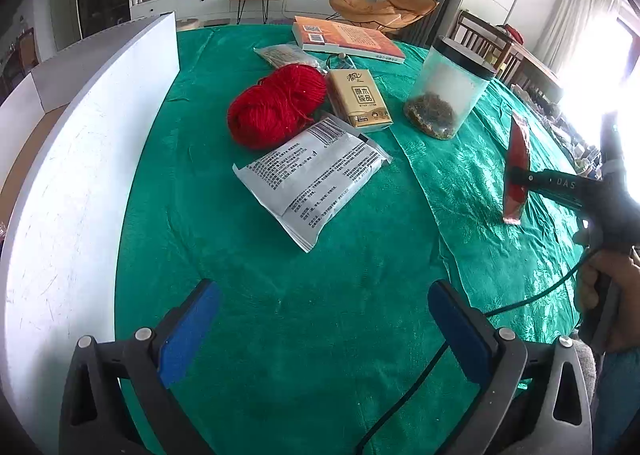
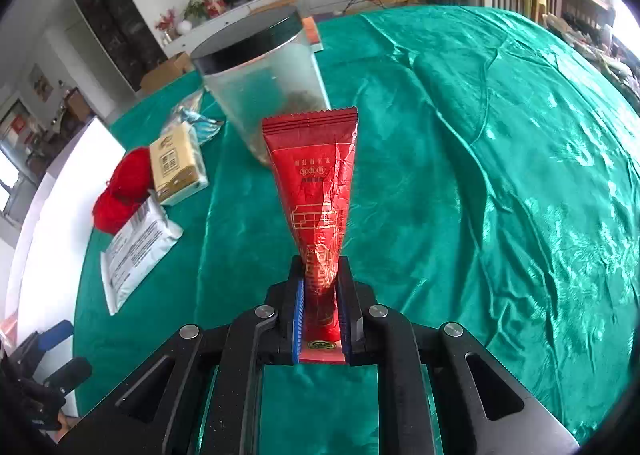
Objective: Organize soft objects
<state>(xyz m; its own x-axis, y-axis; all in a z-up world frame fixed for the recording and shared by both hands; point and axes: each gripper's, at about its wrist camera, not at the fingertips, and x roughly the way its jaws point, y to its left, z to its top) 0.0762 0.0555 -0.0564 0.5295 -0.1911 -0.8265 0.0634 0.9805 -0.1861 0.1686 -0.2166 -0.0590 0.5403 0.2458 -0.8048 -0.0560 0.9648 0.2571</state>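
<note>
A: Status on the soft-objects sort?

B: Looks like mid-task. Right gripper [image 2: 320, 319] has its fingers clamped on a red foil sachet [image 2: 316, 191] — held by its lower end, off the tabletop [image 2: 480, 175], printed face toward the camera. In the left wrist view the sachet [image 1: 518, 159] sits at 3 o'clock, edge-on.

A: Left gripper?

B: Left gripper [image 1: 320, 331] empty, fingers spread wide, hovering over bare green cloth at 6 o'clock.

A: What's grouped so far?

B: Cluster at 12 o'clock in the left view: red yarn ball [image 1: 276, 107], yellow tissue pack [image 1: 358, 99] touching it, white printed pouch [image 1: 312, 171] just in front, partly overlapping both. A clear crinkly bag [image 1: 288, 55] behind the yarn. My read — that's the soft pile.

A: Left to do?

B: Sachet not yet set down. The clear jar with black lid [image 1: 448, 91] and the book [image 1: 348, 39] are rigid and sit near the cluster; can't tell whether they need separating.
</note>
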